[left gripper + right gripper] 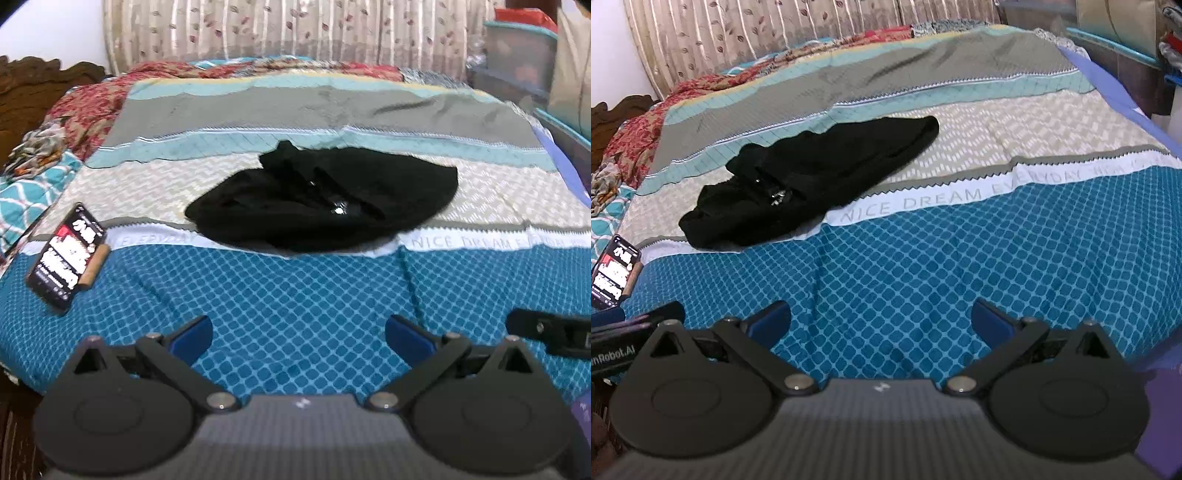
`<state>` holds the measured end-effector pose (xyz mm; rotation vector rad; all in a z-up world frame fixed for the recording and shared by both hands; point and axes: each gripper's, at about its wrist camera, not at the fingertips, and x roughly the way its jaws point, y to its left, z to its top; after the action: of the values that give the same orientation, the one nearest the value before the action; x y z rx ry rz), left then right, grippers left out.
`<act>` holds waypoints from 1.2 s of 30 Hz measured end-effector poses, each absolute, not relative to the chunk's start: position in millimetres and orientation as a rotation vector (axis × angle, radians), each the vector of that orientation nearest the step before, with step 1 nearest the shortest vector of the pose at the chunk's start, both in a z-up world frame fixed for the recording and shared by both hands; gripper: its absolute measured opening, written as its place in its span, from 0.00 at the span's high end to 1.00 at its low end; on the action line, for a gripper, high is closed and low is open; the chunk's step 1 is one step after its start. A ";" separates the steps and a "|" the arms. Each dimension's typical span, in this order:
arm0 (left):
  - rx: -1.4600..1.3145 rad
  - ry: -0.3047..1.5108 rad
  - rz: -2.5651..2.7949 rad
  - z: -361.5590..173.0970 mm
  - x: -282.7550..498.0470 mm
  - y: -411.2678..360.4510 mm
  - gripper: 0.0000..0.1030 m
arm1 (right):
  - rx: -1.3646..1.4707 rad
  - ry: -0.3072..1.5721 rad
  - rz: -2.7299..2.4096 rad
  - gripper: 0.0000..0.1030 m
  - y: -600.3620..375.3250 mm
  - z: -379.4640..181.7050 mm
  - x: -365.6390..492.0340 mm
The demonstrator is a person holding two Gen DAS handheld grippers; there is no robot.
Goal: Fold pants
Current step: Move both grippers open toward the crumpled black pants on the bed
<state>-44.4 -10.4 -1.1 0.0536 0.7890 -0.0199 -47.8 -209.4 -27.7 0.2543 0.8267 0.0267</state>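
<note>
Pants [325, 201] lie bunched on bedspread [295, 295] — storage tub's [517, 48] contents unclear

Black pants [325, 201] bunched on bedspread [295, 295]

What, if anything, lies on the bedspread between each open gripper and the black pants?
Nothing visible does. Between the left gripper and the black pants lies only bare blue-patterned bedspread; the same holds for the right gripper. The phone lies off to the left, beside the path, apart from the pants.
</note>
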 end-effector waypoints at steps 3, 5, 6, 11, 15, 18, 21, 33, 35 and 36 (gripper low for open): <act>0.055 0.809 -0.031 -6.4 -40.7 -9.5 0.00 | 0.239 0.851 0.036 0.00 -205.2 -32.2 -43.1; 0.048 0.818 -0.026 -9.1 -37.8 -8.6 0.00 | 0.223 0.868 0.045 0.00 -201.9 -35.0 -39.9; 0.045 0.825 -0.024 -10.7 -35.8 -8.1 0.00 | 0.218 0.874 0.049 0.00 -201.1 -36.4 -38.8; 0.044 0.873 -0.023 -20.8 -26.1 -9.9 0.00 | 0.228 0.894 0.054 0.00 -203.2 -42.4 -34.1; 0.048 0.906 -0.024 -27.2 -19.3 -12.2 0.00 | 0.236 0.897 0.043 0.00 -207.0 -46.4 -31.3; 0.053 0.917 -0.026 -30.4 -16.2 -13.9 0.00 | 0.254 0.903 0.037 0.00 -210.8 -49.5 -28.6; 0.052 0.916 -0.026 -31.5 -14.3 -14.0 0.00 | 0.269 0.909 0.035 0.00 -212.8 -51.7 -26.3; 0.049 0.913 -0.006 -31.1 -15.7 -8.2 0.00 | 0.264 0.902 0.033 0.00 -209.5 -48.9 -24.0; 0.046 0.910 -0.002 -30.1 -16.8 -6.2 0.00 | 0.258 0.900 0.036 0.00 -206.7 -47.8 -24.2; 0.044 0.910 0.000 -29.7 -17.0 -5.1 0.00 | 0.253 0.900 0.039 0.00 -205.1 -47.4 -24.5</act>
<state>-17.0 -5.1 -29.7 0.0442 0.9097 0.0000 -24.5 -205.1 -47.4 0.2534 0.8998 0.0395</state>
